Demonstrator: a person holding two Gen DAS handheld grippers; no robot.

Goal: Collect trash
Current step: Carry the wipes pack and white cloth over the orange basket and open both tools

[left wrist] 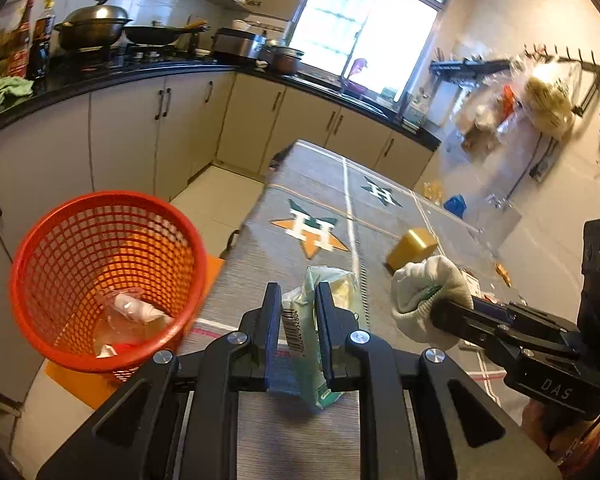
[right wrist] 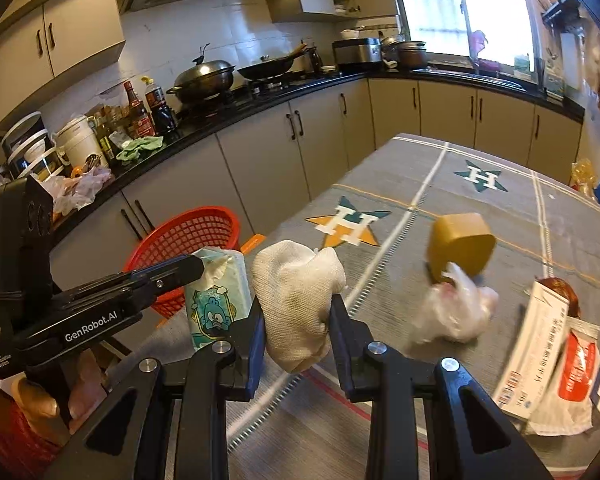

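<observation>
Left gripper (left wrist: 298, 312) jaws pinch green tissue pack (left wrist: 320, 344), lower centre; right gripper (right wrist: 296, 312) jaws pinch crumpled white cloth (right wrist: 296, 300). Get both fully over red mesh plastic bin (left wrist: 104, 280), lower left, w/ rim cleared, before releasing.

On the black body of the left gripper (right wrist: 204, 270) you can read "GenRobot.AI", with small print "Data Acquisition System" near its handle. The black right gripper (left wrist: 436, 308) carries "DAS". Your grey striped tablecloth (left wrist: 332, 184) shows a white "H" on each star. The pale green tissue pack (left wrist: 306, 320) bears a barcode ending "952804".
</observation>
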